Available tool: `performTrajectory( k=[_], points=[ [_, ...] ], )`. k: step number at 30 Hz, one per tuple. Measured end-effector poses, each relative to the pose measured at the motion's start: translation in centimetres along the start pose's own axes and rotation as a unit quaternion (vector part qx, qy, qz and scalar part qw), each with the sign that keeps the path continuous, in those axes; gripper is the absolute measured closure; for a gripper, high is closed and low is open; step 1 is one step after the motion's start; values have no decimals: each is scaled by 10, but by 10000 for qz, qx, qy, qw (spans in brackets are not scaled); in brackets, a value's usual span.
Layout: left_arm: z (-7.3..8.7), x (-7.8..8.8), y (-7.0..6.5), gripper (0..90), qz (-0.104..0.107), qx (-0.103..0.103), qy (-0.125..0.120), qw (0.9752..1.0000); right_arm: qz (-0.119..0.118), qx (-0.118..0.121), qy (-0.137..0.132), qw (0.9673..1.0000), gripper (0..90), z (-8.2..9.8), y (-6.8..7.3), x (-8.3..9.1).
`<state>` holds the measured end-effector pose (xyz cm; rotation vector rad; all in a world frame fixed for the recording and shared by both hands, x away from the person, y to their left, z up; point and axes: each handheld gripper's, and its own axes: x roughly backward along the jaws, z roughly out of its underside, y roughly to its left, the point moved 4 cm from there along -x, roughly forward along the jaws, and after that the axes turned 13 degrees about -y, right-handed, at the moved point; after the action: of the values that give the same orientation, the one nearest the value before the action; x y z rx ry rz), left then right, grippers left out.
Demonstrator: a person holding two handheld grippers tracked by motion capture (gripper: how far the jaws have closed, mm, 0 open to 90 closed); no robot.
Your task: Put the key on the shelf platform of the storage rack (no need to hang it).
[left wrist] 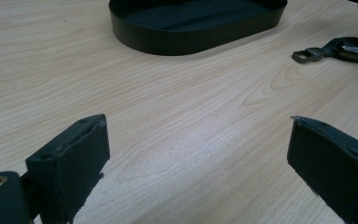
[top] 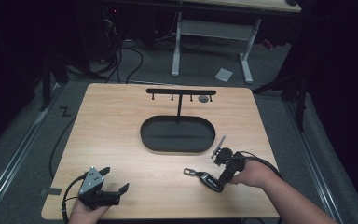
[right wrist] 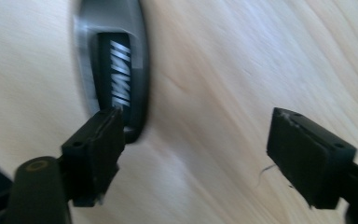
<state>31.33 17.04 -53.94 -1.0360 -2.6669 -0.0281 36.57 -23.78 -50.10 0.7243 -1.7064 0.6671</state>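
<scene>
One key fob (top: 211,181) lies flat on the desk (top: 121,135), just beside the right gripper (right wrist: 193,140), whose jaws are apart and grip nothing. The left gripper (left wrist: 198,158) is open too, over bare wood, and one black oval tray (top: 177,134) stands behind.

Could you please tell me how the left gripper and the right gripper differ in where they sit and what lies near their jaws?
The left gripper rests at the table's near left corner, over bare wood; the right gripper sits near the right, beside the black key fob.

In the gripper views, the left gripper's jaws frame empty tabletop with the oval tray ahead, while the right gripper's left jaw overlaps the fob's end.

Both stand open, holding nothing.
</scene>
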Motion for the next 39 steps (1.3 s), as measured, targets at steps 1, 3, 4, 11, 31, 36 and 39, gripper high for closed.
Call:
performTrajectory(
  k=[1,3,4,11,31,36,39],
  points=[
    [0,0,0,64,7,1,13,10000,-34,-4,-50,10000,179,-2,5,0],
    [0,0,0,64,-7,12,8,10000,-157,2,-152,9998,174,-7,15,-1],
    [0,1,0,64,-17,22,-5,10000,-218,18,-185,9996,174,-9,18,-2],
    [0,2,1,64,-18,38,-9,10000,-338,201,-200,9990,184,-15,39,-21],
    [0,2,0,64,-18,32,-35,10000,-301,175,-119,9993,485,-22,40,-32],
    [0,2,-2,64,-10,13,-24,10000,-378,193,-94,9991,488,-24,39,-33],
    [0,2,-1,64,-22,6,-19,10000,-413,174,-89,9990,488,-26,38,-28]
  ],
)
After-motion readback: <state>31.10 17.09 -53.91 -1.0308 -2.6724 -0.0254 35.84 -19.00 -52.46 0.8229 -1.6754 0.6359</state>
